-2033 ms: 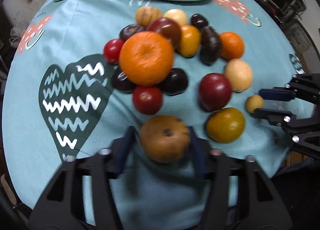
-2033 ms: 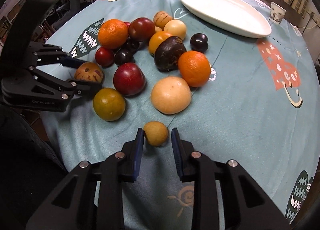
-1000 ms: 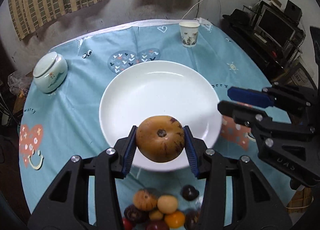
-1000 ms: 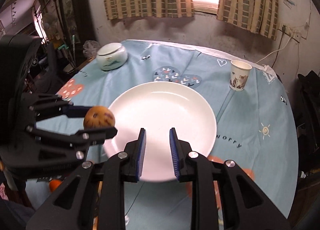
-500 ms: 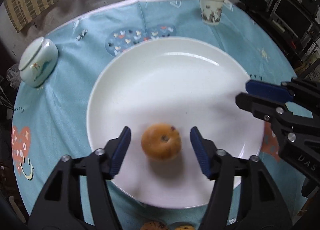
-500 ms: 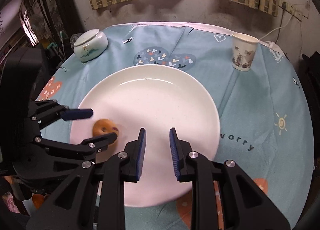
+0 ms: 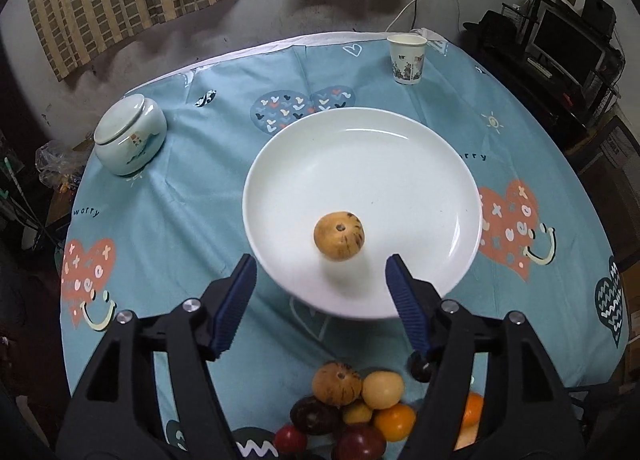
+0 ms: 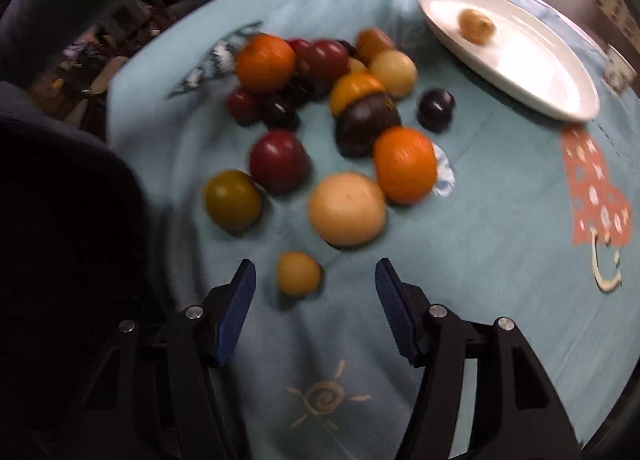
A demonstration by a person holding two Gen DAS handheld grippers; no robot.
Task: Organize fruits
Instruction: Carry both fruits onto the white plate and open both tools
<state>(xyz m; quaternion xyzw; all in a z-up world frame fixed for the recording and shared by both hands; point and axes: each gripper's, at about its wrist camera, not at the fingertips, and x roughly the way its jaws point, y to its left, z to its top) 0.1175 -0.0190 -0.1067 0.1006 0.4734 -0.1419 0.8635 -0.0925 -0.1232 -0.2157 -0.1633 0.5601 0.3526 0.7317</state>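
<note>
Right tool (image 8: 312, 280) beside small yellow fruit (image 8: 298, 273)

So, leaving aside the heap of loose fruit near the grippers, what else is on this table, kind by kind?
White plate: 1
Brown fruit, lying on it: 1
Paper cup: 1
Lidded ceramic jar: 1
Total: 4
</note>
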